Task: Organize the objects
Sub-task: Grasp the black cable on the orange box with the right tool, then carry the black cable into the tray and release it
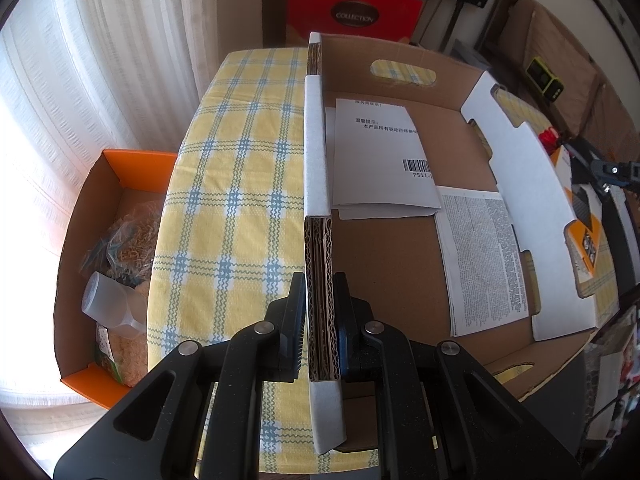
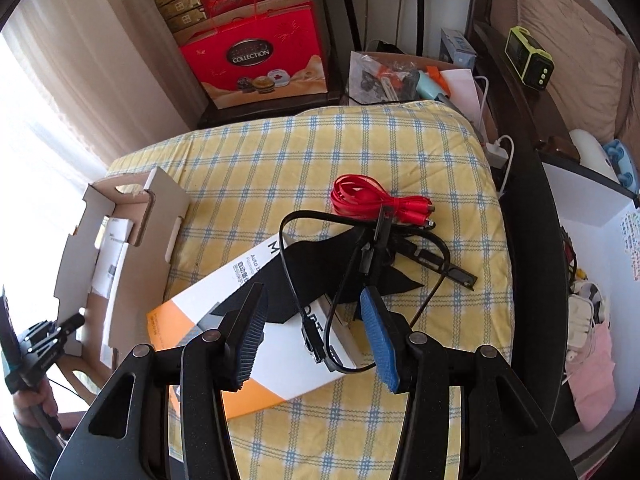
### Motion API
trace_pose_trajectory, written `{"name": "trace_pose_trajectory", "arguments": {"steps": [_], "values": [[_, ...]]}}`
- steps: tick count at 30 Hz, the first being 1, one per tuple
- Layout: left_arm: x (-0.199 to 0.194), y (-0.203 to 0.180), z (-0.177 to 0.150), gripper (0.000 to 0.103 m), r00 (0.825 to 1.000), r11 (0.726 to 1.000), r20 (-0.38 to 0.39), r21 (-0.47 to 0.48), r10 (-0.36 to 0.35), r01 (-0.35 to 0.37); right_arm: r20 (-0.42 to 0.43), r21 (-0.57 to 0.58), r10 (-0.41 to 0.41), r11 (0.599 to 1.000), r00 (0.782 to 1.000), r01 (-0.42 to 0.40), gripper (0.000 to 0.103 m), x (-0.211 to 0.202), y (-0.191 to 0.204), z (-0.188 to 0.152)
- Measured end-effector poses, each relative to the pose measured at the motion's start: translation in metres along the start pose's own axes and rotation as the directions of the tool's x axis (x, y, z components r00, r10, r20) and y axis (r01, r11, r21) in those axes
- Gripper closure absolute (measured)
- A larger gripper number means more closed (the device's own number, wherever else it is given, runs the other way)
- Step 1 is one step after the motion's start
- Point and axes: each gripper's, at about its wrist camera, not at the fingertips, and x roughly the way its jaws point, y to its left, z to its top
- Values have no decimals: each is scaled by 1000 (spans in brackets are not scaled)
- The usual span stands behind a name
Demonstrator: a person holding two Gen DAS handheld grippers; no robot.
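My left gripper (image 1: 320, 280) is shut on the near side wall (image 1: 319, 216) of an open cardboard box (image 1: 392, 248) on the yellow checked tablecloth (image 1: 232, 208). Papers (image 1: 380, 156) lie flat inside the box. In the right wrist view the same box (image 2: 120, 240) stands at the left, with the left gripper (image 2: 44, 340) on it. My right gripper (image 2: 312, 304) is open and empty, above a white, orange and black product box (image 2: 256, 344). A black cable (image 2: 320, 280) lies over that box. A red coiled cable (image 2: 372, 198) lies farther back.
An orange box (image 1: 108, 256) with a plastic bottle and bags sits below the table's left edge. Red gift boxes (image 2: 256, 56) stand behind the table. A black flat bracket (image 2: 444, 264) lies right of the cables. A dark bed frame (image 2: 532, 208) borders the right side.
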Motion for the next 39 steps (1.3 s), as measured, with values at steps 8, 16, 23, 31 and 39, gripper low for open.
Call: {"name": "trace_pose_trajectory", "arguments": {"steps": [8,16,23,31,39], "values": [[0,-1,1,91,1000,1000,-2,-1,4,-4,-6,-7,25,1000,1000,-25,93,8,-1,-6],[2,1,1,91,1000,1000,-5,-9,-2,2,85,76,102,991,991,-109,97,-19,-13,1],[2,2,1,91,1000,1000,-5,-12,-1,1,176,63,120,989,977,-132,97,-63,-6,10],[2,1,1,91,1000,1000,-6,-12,0,0,236,-22,176,984,956,-176,97,-101,35,24],[2,2,1,91,1000,1000,-6,-11,0,0,216,-154,295,952,931,-266,97,-102,118,42]]}}
